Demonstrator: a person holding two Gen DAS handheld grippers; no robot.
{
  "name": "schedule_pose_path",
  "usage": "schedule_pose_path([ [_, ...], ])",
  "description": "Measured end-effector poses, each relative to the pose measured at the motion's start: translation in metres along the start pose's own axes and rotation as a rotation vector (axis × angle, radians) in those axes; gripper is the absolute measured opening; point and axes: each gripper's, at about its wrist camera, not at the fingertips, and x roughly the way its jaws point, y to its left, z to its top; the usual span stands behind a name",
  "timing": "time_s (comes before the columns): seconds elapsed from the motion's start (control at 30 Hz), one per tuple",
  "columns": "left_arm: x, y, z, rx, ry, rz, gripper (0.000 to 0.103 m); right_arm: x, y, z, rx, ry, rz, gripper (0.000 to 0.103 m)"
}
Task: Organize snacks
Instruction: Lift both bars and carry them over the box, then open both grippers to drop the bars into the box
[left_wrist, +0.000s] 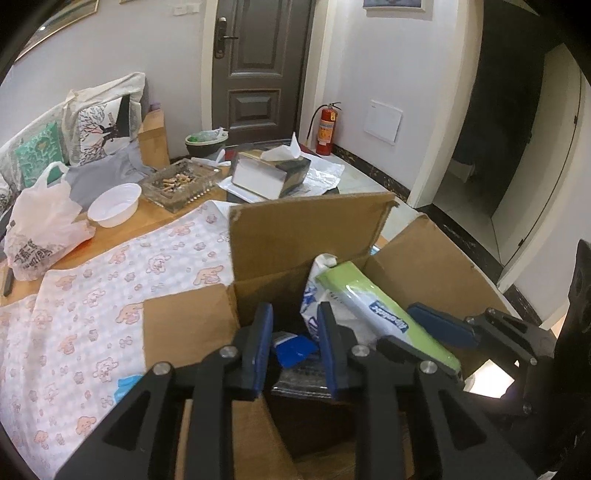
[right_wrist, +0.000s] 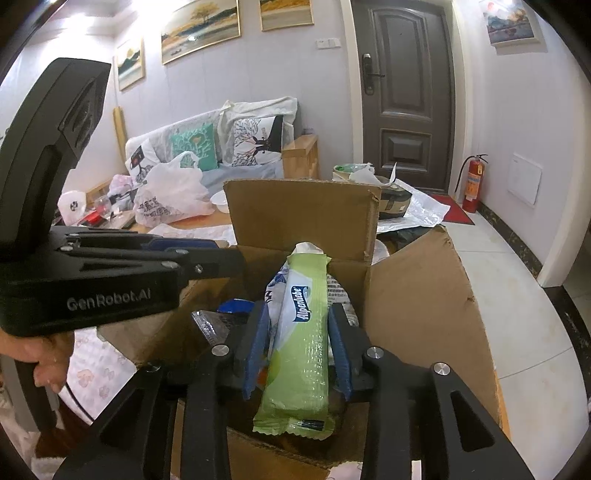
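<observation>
An open cardboard box (left_wrist: 295, 236) (right_wrist: 424, 295) stands on the table with several snack packets inside. My right gripper (right_wrist: 299, 347) is shut on a green Alpenliebe candy pack (right_wrist: 303, 347) and holds it over the box; the pack also shows in the left wrist view (left_wrist: 384, 314). My left gripper (left_wrist: 293, 347) hovers over the box's near left side, jaws apart and empty, above a blue packet (left_wrist: 293, 350). A white and blue packet (left_wrist: 314, 295) leans in the box behind the green pack.
A pink patterned cloth (left_wrist: 92, 295) covers the table left of the box. Beyond it are a white bowl (left_wrist: 114, 205), a glass ashtray (left_wrist: 177, 184), a tissue box (left_wrist: 269, 170) and a plastic bag (left_wrist: 40, 229). A sofa with cushions stands behind.
</observation>
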Motion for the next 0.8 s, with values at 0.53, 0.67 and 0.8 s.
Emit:
schedule_pose_path([
  [0.53,-0.022,0.014,-0.004,-0.020,-0.043,-0.004,0.029,-0.004,0.011,0.003,-0.014,0.031,-0.017,0.040],
  [0.67,-0.032,0.024,-0.007,-0.039,-0.062,-0.007,0.032,-0.011,0.016,0.005,-0.026,0.027,-0.024,0.041],
  [0.8,-0.050,0.039,-0.013,-0.059,-0.085,-0.002,0.033,-0.018,0.031,0.009,-0.044,0.017,-0.015,0.041],
])
